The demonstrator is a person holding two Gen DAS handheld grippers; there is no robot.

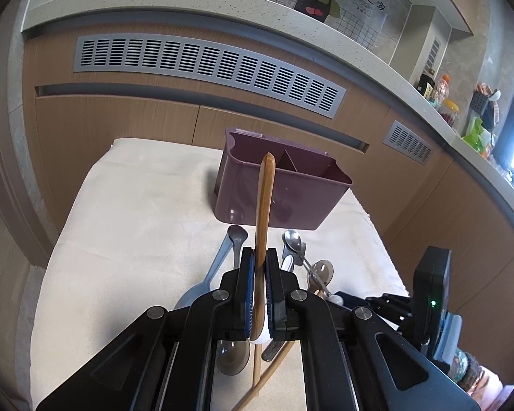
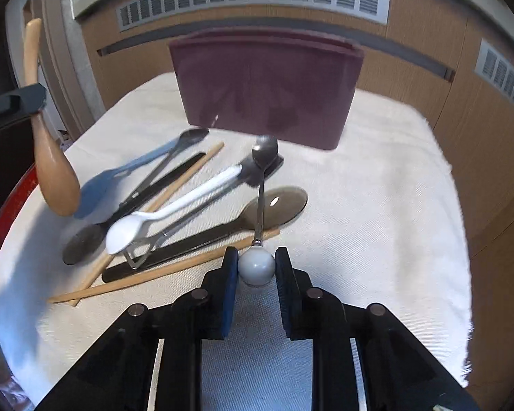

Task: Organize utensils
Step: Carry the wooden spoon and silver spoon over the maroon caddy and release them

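In the left wrist view, the left tool (image 1: 259, 274) is clamping a wooden spoon (image 1: 264, 205), its handle pointing up in front of the purple holder (image 1: 284, 198) standing on the cloth-covered bench (image 1: 126, 239). Other utensils are lying beneath.

In the right wrist view, the right tool (image 2: 256, 267) is sitting around the white ball end of a metal spoon (image 2: 262, 185); the pads seem to be touching it, though blur is making that uncertain. A white plastic spoon (image 2: 154, 215) and chopsticks (image 2: 161, 274) are lying just beside it.
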